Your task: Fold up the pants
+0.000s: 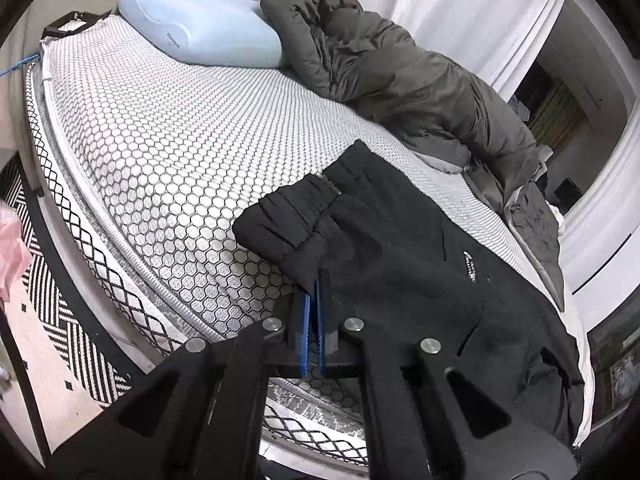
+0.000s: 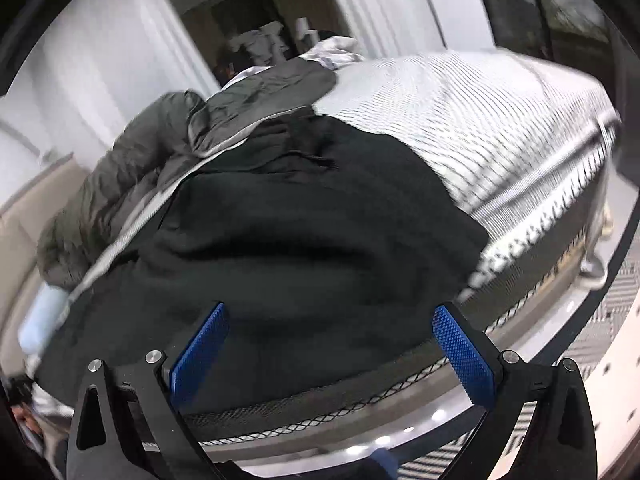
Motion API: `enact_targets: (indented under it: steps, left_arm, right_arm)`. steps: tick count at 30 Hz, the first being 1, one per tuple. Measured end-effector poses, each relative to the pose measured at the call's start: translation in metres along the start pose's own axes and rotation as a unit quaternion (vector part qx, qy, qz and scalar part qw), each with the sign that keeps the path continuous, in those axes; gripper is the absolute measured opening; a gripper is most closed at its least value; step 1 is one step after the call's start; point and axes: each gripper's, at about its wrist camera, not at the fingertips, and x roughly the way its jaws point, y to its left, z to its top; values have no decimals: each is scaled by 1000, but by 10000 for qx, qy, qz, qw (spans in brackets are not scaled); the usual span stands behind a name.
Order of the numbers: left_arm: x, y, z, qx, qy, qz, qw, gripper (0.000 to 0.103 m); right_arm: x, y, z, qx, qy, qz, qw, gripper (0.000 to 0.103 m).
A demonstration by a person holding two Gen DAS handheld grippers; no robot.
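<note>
On the mattress (image 1: pixel 168 128), black pants (image 1: pixel 400 248) lie toward four o'clock; left gripper (image 1: pixel 316 280) pinches their waistband edge, ready to lift a fold, while right gripper (image 2: pixel 328 312) hangs open above them.

right tool (image 2: pixel 328 320) spread wide over black pants (image 2: pixel 312 216)

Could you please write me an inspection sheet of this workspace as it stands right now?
Surface: white mattress with black honeycomb print, mostly bare.
Job's things: black fabric pants spread near the bed edge, elastic waistband bunched.
Clutter: pale blue pillow; dark grey padded quilt heaped along the far side.
Grippers: left tongs shut at the pants' edge, blue pads together; right tongs open over the pants, gripping nothing.
Cables: thin blue cord at the mattress corner.
Surroundings: black-and-white patterned rug; white curtains.
</note>
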Motion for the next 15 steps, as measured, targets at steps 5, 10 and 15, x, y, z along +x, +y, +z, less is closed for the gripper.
enact_targets:
  steps: [5,10,15]
  left_arm:
    - [-1,9,-3,-63,56,-5,10000,0]
    - [0,11,-4,-22,57,-8,10000,0]
    - [-8,7,-1,85,-4,-15,10000,0]
  right_arm:
    - [12,-52,0,1091,102,526,9926,96]
    - [26,-78,7,1669,217,1047,9802,82]
    - [11,-84,3,1642,176,1184,9791,61]
